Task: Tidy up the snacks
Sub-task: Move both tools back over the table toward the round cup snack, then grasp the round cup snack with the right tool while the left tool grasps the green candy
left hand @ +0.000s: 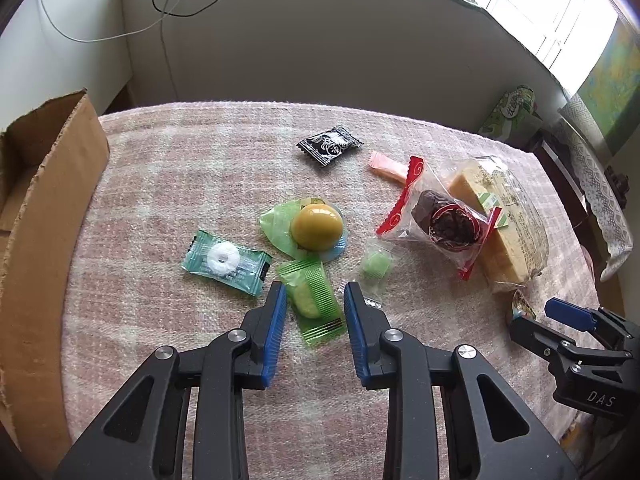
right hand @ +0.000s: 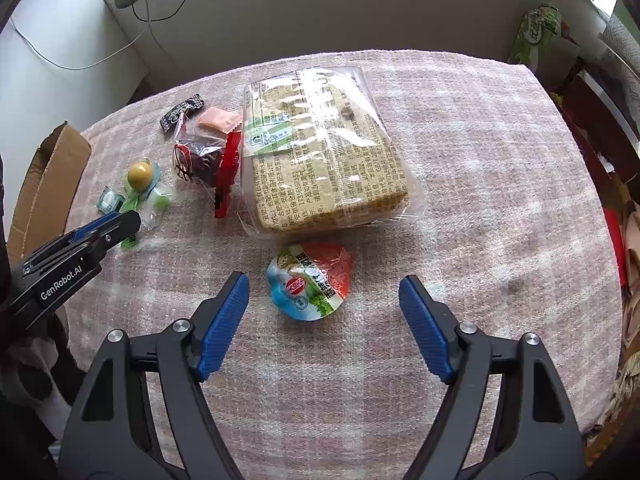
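Note:
My left gripper (left hand: 315, 294) is open, its blue fingers on either side of a green wrapped candy (left hand: 314, 298) on the pink cloth. Just beyond lie a mint in a teal wrapper (left hand: 224, 261), a yellow jelly cup (left hand: 316, 227) and a small light-green candy (left hand: 376, 266). My right gripper (right hand: 324, 292) is wide open, with a jelly cup with a red, white and blue lid (right hand: 312, 286) between its fingertips. A large clear pack of crackers (right hand: 324, 156) lies just beyond it.
A cardboard box (left hand: 44, 208) stands at the table's left edge. A brown cake in a red-trimmed bag (left hand: 440, 220), a black sachet (left hand: 330, 145) and a pink candy (left hand: 388, 170) lie further back. The pink cloth (right hand: 480, 200) covers the table. A green bag (right hand: 536, 28) stands beyond the table's far right corner.

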### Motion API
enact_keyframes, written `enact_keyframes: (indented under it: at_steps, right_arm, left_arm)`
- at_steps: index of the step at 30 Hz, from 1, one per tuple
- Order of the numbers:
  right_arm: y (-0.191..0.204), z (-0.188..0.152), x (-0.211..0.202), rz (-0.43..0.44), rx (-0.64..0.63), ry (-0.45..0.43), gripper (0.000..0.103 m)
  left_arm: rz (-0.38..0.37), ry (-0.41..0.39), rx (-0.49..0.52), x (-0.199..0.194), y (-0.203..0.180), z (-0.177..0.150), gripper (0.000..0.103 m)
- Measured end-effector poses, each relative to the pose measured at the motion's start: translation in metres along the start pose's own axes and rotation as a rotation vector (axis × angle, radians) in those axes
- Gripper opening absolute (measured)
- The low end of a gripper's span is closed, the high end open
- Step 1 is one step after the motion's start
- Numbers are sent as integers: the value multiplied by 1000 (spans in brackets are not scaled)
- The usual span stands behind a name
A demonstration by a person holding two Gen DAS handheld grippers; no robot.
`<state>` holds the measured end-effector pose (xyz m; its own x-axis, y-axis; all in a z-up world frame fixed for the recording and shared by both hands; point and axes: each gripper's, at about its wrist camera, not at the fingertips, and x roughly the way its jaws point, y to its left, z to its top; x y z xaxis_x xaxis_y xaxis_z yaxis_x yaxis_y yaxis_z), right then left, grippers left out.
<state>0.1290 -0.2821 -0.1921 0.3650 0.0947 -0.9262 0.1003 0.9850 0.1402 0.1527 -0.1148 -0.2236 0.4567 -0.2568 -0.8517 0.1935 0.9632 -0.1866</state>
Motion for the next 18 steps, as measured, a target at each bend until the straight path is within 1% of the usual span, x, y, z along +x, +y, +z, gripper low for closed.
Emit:
enact_keyframes:
  at_steps: [1, 3, 5, 7, 8, 9, 10, 15, 18]
  right_arm:
    - [0, 1, 2, -4, -2, 6, 73]
    - [0, 2, 7, -13, -5, 15, 72]
    - [1, 2, 10, -19, -8, 21, 69]
    - [4, 2, 9, -32, -24, 16, 61]
    - [5, 3, 9, -41, -33, 14, 58]
    - [7, 3, 10, -51, -40, 12, 50]
    - [8, 4, 11, -59, -45, 12, 46]
    - [6, 4, 9, -52, -39, 6, 42]
    - [3, 3, 7, -45, -35, 4, 40]
  left_arm:
    - [2, -2, 0, 1, 0, 0, 23]
    - [-2, -3, -3, 2, 0, 1, 21]
    - [-3, -6, 2, -1, 6, -1, 20]
    - [-4, -9, 7, -3, 9, -2, 19]
    - [-4, -12, 10, -3, 8, -2, 19]
    - [-4, -14, 14, -5, 10, -3, 19]
    - [-5, -16, 15, -4, 10, -3, 19]
    - [-20, -21, 11, -6, 12, -4, 18]
    - [-31, -23, -5, -13, 21, -8, 18]
